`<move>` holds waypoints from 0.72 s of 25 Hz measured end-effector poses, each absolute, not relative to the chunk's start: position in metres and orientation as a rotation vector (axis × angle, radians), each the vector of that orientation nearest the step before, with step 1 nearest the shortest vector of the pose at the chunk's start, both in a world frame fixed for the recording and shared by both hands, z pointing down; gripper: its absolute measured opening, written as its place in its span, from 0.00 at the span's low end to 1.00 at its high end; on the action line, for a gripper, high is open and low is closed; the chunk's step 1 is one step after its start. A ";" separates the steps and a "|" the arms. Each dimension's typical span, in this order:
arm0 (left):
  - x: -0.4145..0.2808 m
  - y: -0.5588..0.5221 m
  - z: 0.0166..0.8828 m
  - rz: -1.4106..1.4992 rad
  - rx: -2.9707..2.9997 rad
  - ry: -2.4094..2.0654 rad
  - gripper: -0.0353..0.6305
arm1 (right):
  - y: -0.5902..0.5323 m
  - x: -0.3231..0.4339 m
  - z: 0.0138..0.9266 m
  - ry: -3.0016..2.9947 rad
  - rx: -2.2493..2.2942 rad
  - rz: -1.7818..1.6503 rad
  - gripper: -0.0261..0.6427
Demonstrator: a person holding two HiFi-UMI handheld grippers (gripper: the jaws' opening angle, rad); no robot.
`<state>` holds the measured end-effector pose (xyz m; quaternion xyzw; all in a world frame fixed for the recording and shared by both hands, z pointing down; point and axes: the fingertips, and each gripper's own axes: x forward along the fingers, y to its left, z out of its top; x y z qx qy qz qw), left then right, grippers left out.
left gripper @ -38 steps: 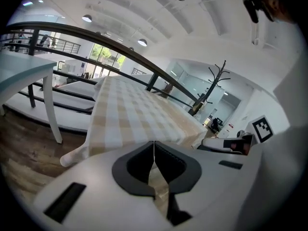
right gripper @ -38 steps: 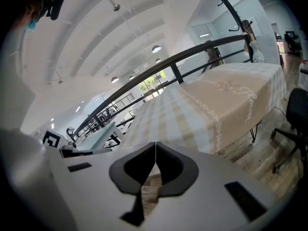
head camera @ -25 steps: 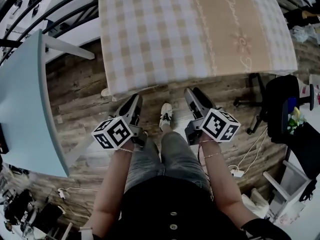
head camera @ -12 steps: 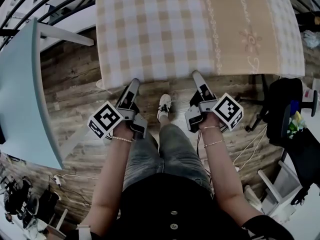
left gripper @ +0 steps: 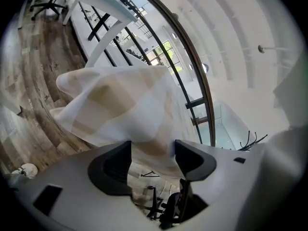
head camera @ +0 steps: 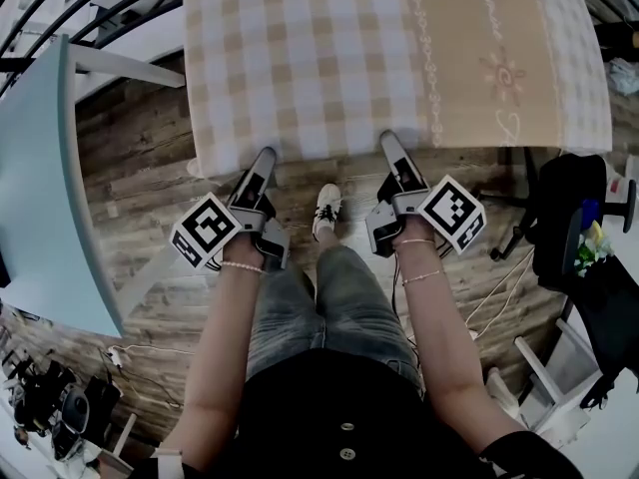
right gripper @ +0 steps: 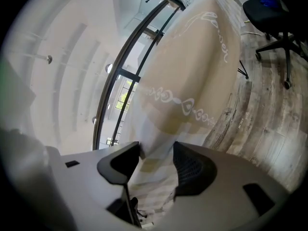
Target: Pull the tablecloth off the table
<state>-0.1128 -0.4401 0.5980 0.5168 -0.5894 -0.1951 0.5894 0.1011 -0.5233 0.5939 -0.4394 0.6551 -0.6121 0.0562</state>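
Two grippers meet the near hem of the beige checked tablecloth [head camera: 319, 58], which lies spread over the table at the far side and hangs off its near edge above the wooden floor [head camera: 150, 178]. Jaws of the left gripper [left gripper: 151, 153] stand wide apart, the hem loose between them; those of the right gripper [right gripper: 156, 160] are closing around a fold, not yet pinching it

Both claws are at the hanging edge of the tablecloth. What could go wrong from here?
1. The left claw stands open around the tablecloth edge; pulling now would probably leave that side behind.
2. The right claw has its jaws closing, with the cloth between them; a thin bite may slip and skew the pull.
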 end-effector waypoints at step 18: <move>-0.095 -0.433 0.578 -0.334 1.356 -1.334 0.12 | -0.514 0.100 0.574 2.066 -1.347 -1.761 0.11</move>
